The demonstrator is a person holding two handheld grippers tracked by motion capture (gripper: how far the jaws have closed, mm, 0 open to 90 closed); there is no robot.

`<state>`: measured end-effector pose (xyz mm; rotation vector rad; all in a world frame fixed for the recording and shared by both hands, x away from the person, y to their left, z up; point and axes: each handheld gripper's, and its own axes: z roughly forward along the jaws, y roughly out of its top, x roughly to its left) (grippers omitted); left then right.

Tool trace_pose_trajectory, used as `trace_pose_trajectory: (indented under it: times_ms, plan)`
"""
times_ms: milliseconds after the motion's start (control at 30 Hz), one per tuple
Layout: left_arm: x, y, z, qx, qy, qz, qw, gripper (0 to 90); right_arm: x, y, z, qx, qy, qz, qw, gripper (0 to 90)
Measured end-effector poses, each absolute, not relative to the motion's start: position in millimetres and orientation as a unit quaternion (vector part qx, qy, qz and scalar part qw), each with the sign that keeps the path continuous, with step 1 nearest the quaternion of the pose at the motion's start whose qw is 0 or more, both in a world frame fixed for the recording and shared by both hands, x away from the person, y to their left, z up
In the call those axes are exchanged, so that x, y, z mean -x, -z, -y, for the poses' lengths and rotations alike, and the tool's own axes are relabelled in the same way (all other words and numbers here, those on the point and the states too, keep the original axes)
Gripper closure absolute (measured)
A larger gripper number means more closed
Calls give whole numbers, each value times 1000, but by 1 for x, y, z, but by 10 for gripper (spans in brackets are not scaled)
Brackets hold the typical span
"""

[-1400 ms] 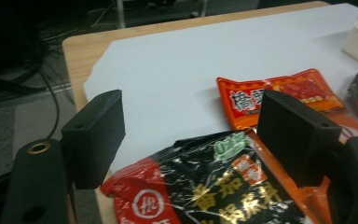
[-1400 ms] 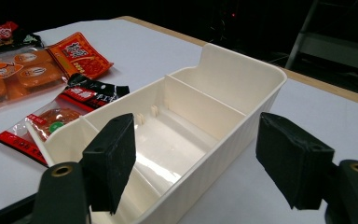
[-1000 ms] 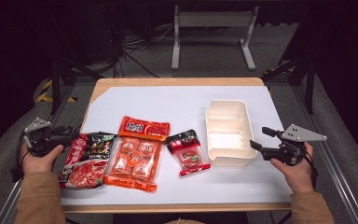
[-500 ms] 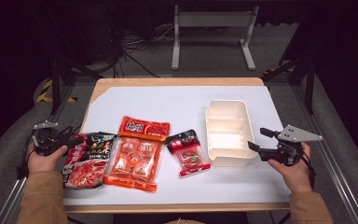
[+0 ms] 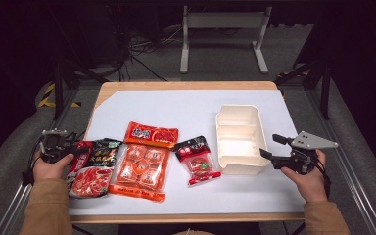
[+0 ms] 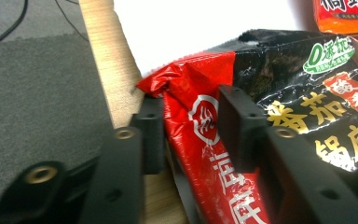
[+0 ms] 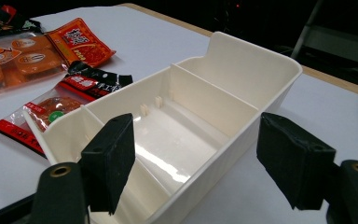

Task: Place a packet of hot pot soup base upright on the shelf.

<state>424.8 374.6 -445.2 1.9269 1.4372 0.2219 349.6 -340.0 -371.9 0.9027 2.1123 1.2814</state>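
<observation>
Step in hand: grasping the first packet. The left gripper has just been closing its jaws, and the red-and-black sauce pouch has its red edge pinched between them; in the left gripper view the pads look pressed onto the foil, so it is grasping the pouch. The pouch lies flat at the left edge of the table, leftmost of the packets, overlapping the orange multi-pack beside it. An orange-red sachet sits just behind that, and a small red packet lies between the pile and the white divided bin.

The right gripper is released, jaws wide, hovering at the near end of the bin without touching it; its compartments look empty.

Judgement: likely sorting packets into the bin, none placed yet. Next move calls for lifting the pouch clear by its edge and carrying it across over the other packets to the bin. The grip is on a thin corner, so the floppy pouch may sag or slip, or drag the multi-pack.
</observation>
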Motion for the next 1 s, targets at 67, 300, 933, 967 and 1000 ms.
trace_pose_trajectory:
  times_ms: [67,300,933,967,1000]
  plan:
    - [-424,444,-374,-747,-92,-554,356,759,-350,372,340,-332,-471,-777,253,284]
    - [-420,436,-373,-744,-104,-551,363,847,-350,372,339,-333,-470,-778,253,286]
    - [-357,342,-367,-718,-198,-487,456,875,-348,370,341,-333,-477,-773,253,302]
    - [-352,336,-366,-718,-205,-482,459,876,-348,370,340,-333,-477,-773,253,302]
    - [-347,330,-364,-718,-211,-476,462,876,-348,370,340,-333,-478,-773,252,303]
